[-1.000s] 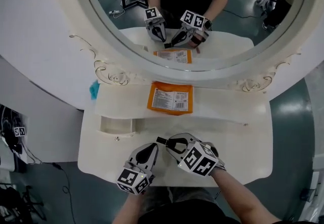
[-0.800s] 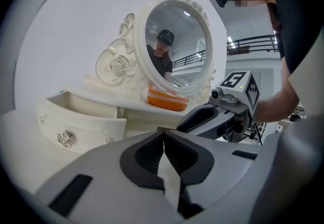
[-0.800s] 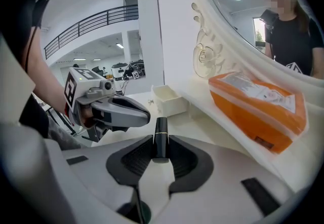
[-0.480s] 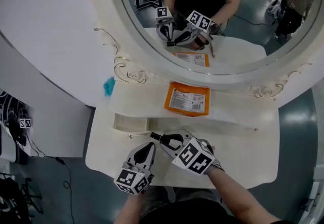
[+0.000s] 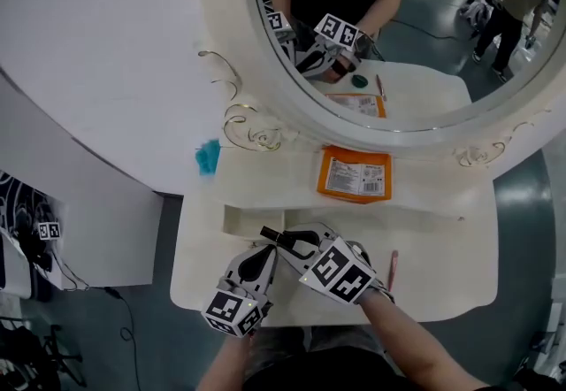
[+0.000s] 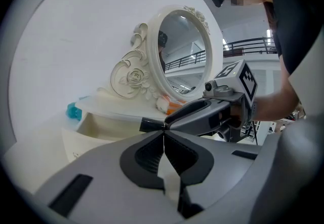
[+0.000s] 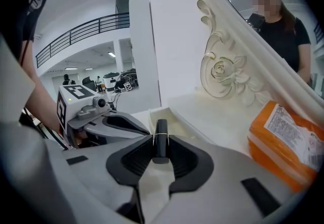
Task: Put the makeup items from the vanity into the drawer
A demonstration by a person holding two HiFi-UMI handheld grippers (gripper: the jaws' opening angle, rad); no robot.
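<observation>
The head view looks steeply down on the tabletop (image 5: 442,283), mirror (image 5: 416,44) at 12 o'clock. Both gripper views look close along their jaws, sharing the drawer (image 6: 101,126).

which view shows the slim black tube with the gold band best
The right gripper view: the slim black tube sits centred, clamped in the right gripper. Head and left gripper views show only its black end sticking out.
</observation>
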